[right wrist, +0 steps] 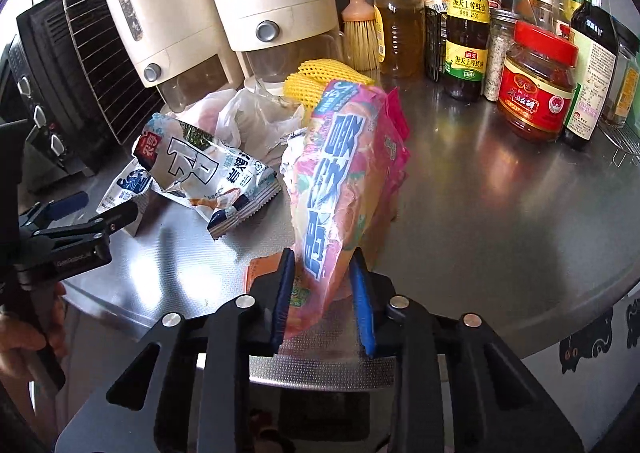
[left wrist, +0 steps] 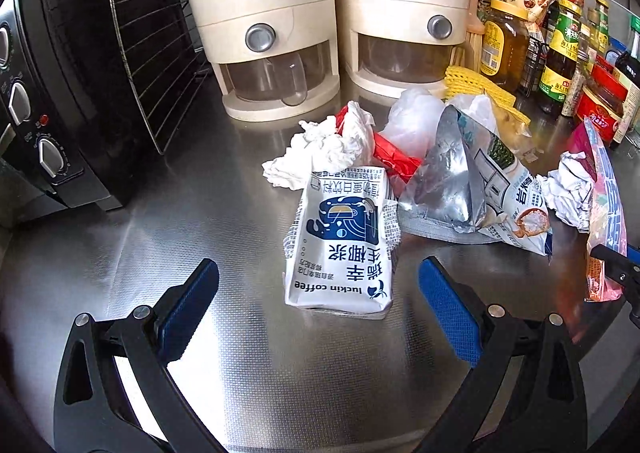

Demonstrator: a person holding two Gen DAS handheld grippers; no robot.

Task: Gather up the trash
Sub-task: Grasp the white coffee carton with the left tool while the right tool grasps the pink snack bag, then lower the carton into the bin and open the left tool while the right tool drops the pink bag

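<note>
Right gripper (right wrist: 324, 293): angled down at the counter (right wrist: 500, 213), my jaws pinched on the pink bag (right wrist: 340, 189), which stands tilted between the pads. Left gripper (left wrist: 318, 285): angled down, jaws wide, nothing held, the white carton (left wrist: 340, 245) upright on the counter between my fingers, untouched. Trash behind: one foil bag (left wrist: 472, 181), one tissue wad (left wrist: 320, 149), one red wrapper (left wrist: 394, 161). Dispensers (left wrist: 264, 13): two, mixed beans in the left one's window
</note>
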